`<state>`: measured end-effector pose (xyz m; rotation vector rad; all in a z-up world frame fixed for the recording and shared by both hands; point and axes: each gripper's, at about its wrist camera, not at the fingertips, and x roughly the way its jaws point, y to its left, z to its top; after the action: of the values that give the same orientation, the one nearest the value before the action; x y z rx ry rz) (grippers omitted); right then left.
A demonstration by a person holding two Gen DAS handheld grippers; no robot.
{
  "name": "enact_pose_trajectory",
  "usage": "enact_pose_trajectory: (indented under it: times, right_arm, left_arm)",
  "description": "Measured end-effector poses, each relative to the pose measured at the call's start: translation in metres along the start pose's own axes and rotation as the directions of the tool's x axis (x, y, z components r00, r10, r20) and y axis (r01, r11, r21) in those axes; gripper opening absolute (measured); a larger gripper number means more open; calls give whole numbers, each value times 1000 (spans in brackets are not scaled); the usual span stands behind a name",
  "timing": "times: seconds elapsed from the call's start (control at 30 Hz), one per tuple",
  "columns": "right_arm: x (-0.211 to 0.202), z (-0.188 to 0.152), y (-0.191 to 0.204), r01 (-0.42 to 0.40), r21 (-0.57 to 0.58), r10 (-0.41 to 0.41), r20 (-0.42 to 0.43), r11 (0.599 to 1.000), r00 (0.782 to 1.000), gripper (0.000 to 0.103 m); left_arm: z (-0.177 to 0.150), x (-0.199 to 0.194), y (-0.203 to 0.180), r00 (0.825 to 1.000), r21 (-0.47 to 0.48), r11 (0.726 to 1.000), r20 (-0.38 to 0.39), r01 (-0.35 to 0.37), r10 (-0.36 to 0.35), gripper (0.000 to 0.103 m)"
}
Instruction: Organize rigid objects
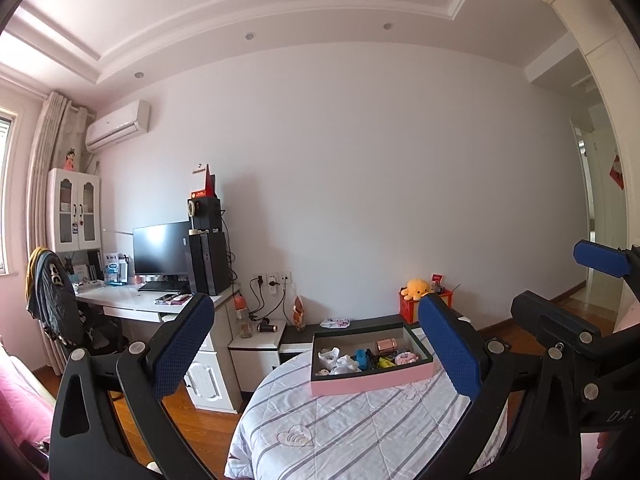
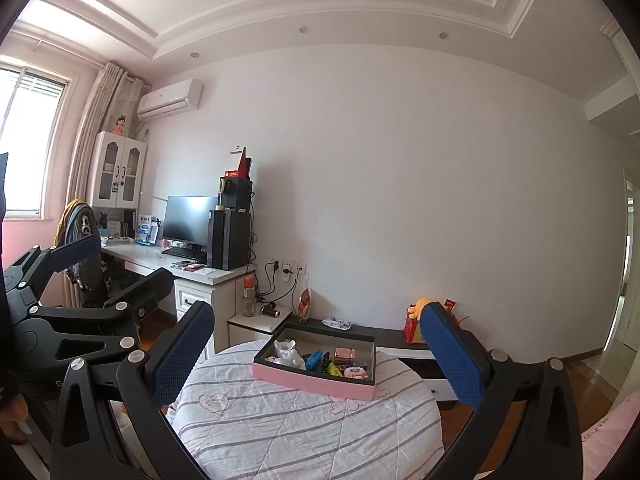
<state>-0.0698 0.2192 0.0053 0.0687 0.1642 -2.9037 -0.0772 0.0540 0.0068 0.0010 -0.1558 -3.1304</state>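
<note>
A pink box (image 1: 370, 380) (image 2: 304, 379) with a dark inside rests on a round surface covered by a striped quilt (image 1: 340, 432) (image 2: 280, 428). Inside it lie several small items: white figurines (image 1: 338, 362) (image 2: 289, 353), a blue piece (image 1: 361, 358) (image 2: 314, 357), a rose-gold case (image 1: 387, 347) (image 2: 345, 355) and a pink piece (image 1: 406, 359) (image 2: 355, 373). My left gripper (image 1: 316, 344) is open and held well back from the box, nothing between its blue pads. My right gripper (image 2: 318, 354) is also open and empty. Each gripper shows at the edge of the other's view.
A white desk (image 1: 132, 302) (image 2: 160, 258) with a monitor, speakers and a chair draped with clothes stands at the left. A low dark shelf (image 1: 304, 330) (image 2: 392, 336) behind the quilted surface holds an orange plush toy (image 1: 416, 288) and a red box. Wooden floor lies around; a doorway opens at the right.
</note>
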Motion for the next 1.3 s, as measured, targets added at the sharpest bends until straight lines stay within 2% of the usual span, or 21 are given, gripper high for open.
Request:
enact_pose_trajectory:
  times: [0.13,0.27,0.57,0.83,1.3]
  right_arm:
    - [-7,8,1,-10,18,11,-29,1000,1000,103]
    - [-18,22,-1,-38,40,38,5,998,999,103]
    - [-44,43,3,-15,20,14,86,1000,996,103]
    - [-54,49,5,5,12,-7,119,1000,993,103]
    - [-51,48,9,9,10,-11,115,1000,993,103]
  left_arm:
    - [9,-8,0,1000,19,1000,-17,-8,8,103]
    - [26,-18,1,1000,39,999,7,-3,3,103]
    - [51,-41,3,996,13,1000,87,13,-14,103]
    - [56,-45,1,995,15,1000,98,8,-9,103]
    - [56,-47,0,995,13,1000,98,1,-2,103]
